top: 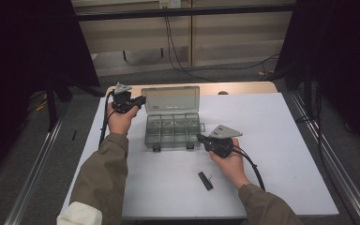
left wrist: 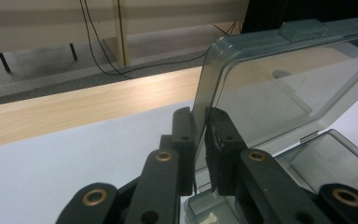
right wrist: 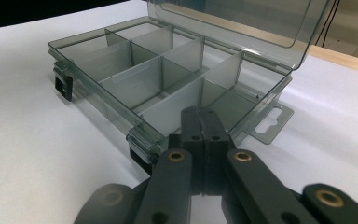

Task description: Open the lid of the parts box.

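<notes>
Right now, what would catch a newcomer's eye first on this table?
A clear plastic box with dividers sits mid-table, its lid standing open. The left gripper pinches the lid's edge; the right gripper, shut, rests at the box's front corner. A small black bar lies nearer the person.

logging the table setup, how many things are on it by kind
clear compartment box: 1
small black flat item with a clip: 1
hand-held grippers, left and right: 2
total: 4
</notes>
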Available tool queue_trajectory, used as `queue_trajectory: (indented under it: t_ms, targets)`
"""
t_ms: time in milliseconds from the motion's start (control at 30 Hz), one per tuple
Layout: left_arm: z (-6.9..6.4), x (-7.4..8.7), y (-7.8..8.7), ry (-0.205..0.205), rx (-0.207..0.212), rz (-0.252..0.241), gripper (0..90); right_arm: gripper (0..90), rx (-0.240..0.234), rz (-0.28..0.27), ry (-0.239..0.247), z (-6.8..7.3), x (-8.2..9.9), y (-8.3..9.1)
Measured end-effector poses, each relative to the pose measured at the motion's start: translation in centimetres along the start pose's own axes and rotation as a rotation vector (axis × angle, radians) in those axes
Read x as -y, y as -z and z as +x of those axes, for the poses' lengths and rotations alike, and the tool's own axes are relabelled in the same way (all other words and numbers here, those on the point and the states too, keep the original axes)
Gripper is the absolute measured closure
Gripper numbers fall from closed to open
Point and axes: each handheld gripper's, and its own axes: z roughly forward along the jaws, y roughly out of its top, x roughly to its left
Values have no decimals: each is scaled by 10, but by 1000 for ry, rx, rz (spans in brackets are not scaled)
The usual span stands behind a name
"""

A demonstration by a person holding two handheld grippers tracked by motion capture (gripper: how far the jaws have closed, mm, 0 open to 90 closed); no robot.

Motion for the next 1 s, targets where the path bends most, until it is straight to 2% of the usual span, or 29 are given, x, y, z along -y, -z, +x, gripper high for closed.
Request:
queue_trajectory:
  t_ms: [133, 733, 900, 1000]
  targets:
    - [0, 2, -3, -17, -7, 7, 830, 900, 1, -2, -1, 0, 0, 0]
    - [3, 7, -12, 1, -17, 7, 836, 900, 2, -10, -1, 0, 1, 0]
    - [3, 9, -14, 17, -16, 7, 841, 900, 1, -11, -2, 0, 2, 0]
    - [3, 10, -15, 11, -23, 10, 841, 900, 0, -12, -1, 0, 2, 0]
